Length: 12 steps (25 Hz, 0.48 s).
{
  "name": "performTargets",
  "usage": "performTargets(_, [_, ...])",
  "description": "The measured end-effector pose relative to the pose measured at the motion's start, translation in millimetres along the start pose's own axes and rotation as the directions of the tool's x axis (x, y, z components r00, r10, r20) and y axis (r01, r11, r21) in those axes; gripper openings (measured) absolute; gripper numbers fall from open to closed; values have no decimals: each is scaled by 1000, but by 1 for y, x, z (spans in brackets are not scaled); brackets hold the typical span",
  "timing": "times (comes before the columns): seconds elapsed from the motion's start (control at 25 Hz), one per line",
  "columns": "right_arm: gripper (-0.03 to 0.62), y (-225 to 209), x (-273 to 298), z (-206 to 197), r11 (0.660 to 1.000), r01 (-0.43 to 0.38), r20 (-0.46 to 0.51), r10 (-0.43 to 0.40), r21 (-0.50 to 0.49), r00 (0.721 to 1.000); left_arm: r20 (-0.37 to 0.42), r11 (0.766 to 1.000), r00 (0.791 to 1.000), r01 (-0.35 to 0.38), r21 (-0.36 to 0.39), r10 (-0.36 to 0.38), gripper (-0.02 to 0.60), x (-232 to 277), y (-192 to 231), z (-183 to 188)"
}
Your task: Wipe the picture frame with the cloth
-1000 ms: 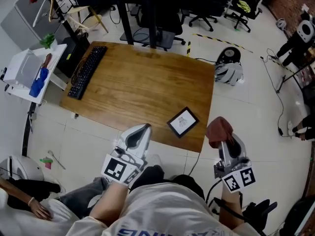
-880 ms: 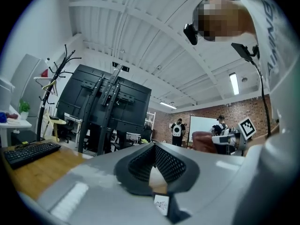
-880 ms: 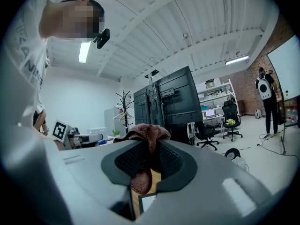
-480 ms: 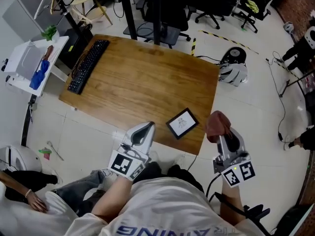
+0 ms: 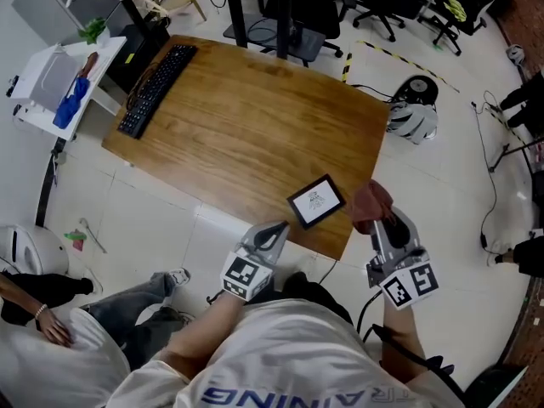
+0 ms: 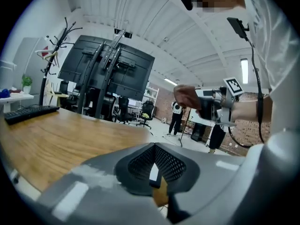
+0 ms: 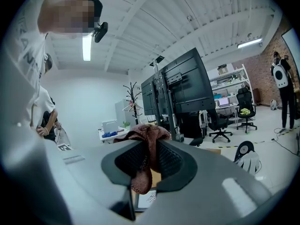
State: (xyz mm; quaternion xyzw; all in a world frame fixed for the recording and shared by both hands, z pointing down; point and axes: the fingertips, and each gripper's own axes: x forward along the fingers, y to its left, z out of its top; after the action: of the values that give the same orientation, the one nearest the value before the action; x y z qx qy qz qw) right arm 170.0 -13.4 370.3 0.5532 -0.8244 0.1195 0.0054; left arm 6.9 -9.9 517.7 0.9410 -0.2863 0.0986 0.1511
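Head view: reddish-brown cloth (image 5: 371, 202) clamped in the right hand-held gripper (image 5: 380, 221) could shove the flat black picture frame (image 5: 316, 201) off the wooden desk (image 5: 246, 117), with the left hand-held gripper (image 5: 274, 232) near the frame closed and empty.

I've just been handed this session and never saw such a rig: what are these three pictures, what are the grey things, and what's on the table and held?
No robot: a person holds a two-jaw gripper in each hand. The head view comes from a camera on their head, looking down; the other two come from cameras on each gripper, looking along its jaws. On the table lie a frame, near the person's edge, and a keyboard at the far left. The right gripper has its jaws shut on a cloth. The left gripper is shut and empty.
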Motion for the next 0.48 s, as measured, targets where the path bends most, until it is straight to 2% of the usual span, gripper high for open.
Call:
performTargets(0.28, [78, -5, 13, -19, 999, -23, -46, 24, 26, 999, -121, 999, 992, 30, -19, -32, 3, 39, -9, -60])
performTargets(0.48, [78, -7, 22, -36, 999, -46, -88, 48, 29, 995, -215, 999, 976, 32, -21, -36, 3, 60, -15, -95])
